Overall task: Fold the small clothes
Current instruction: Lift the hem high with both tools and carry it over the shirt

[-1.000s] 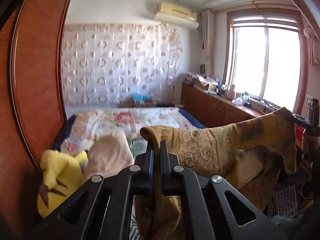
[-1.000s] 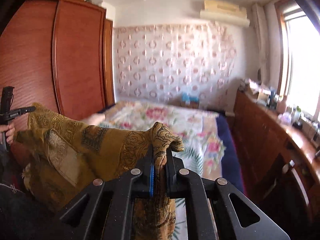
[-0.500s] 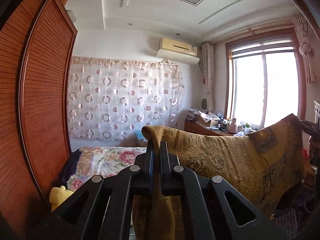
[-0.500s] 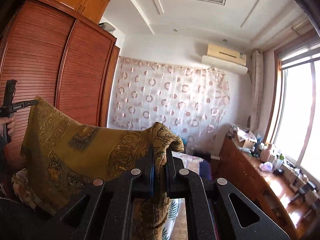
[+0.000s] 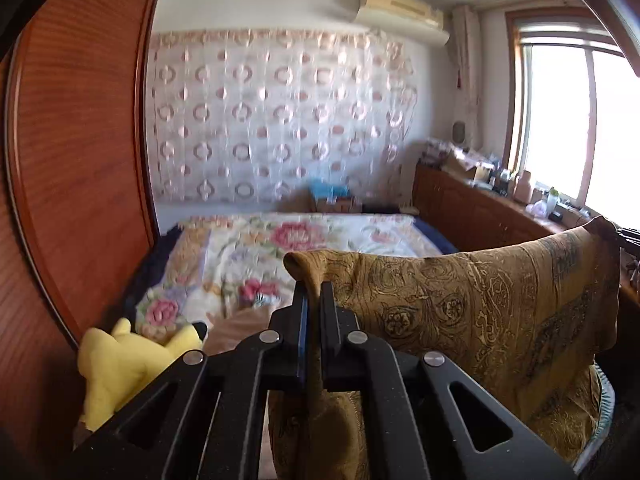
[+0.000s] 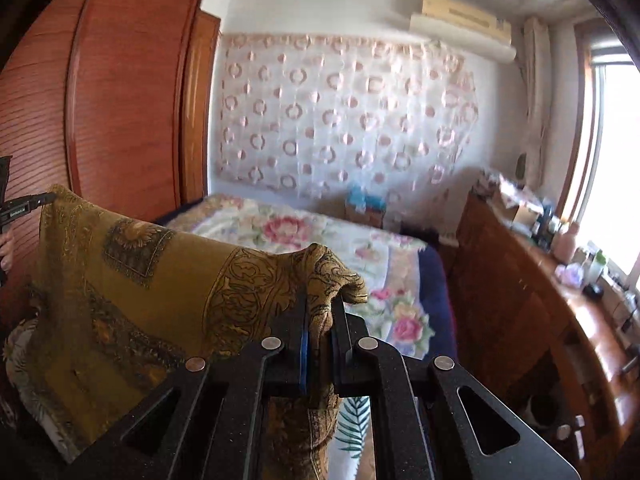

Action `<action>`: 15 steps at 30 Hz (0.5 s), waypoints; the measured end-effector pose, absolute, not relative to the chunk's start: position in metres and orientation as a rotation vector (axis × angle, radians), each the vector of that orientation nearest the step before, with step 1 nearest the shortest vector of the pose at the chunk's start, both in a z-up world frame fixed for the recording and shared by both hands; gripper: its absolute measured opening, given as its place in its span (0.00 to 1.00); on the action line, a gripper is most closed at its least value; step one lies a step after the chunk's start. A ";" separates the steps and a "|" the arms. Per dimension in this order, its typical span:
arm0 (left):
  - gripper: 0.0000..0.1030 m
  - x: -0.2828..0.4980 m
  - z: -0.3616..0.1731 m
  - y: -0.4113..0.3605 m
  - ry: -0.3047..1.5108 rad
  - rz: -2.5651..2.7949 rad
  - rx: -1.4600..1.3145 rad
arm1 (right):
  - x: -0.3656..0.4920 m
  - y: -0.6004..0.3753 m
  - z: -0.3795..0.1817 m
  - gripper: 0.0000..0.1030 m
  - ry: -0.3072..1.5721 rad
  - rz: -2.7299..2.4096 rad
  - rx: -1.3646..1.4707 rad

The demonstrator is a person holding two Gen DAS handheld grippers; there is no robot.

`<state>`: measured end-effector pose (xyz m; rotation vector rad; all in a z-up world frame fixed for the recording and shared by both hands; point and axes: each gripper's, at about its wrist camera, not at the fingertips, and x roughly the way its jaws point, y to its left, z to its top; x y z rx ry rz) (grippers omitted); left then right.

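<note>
The left hand-held gripper [image 5: 311,304] is closed on one top corner of the mustard patterned cloth [image 5: 480,312], and the fabric is pinched between its narrow jaws in the lower centre of the left wrist view. The right hand-held gripper [image 6: 320,320] is closed in the same way on the other top corner of the cloth [image 6: 132,292], in the lower centre of its own view. The cloth hangs stretched in the air between the two, above the near end of the bed [image 5: 320,240]; its lower part falls out of the frame, so I cannot tell whether it already touches the cover.

Half a second ago both cameras looked up to the ceiling and the cloth was raised high. Now both look down again: the floral bed cover fills the middle of each frame, and the yellow plush toy [image 5: 120,364] is again in the lower left of the left wrist view. The grip on both corners did not change.

I judge this as the end of a shake that opens the cloth flat. The likely next step is to lay it on the bed for the first fold, keeping the top edge tight and clear of the plush toy.
</note>
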<state>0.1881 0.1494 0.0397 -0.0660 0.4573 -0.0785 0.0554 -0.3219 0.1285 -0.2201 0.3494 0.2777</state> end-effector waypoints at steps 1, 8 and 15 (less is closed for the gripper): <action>0.05 0.200 0.030 0.150 0.480 -0.076 -0.066 | 0.072 -0.318 0.119 0.08 0.377 0.277 -0.216; 0.05 0.242 0.005 0.142 0.551 -0.070 -0.061 | 0.148 -0.297 0.095 0.08 0.478 0.268 -0.223; 0.05 0.266 -0.006 0.140 0.596 -0.055 -0.046 | 0.168 -0.300 0.093 0.08 0.508 0.272 -0.210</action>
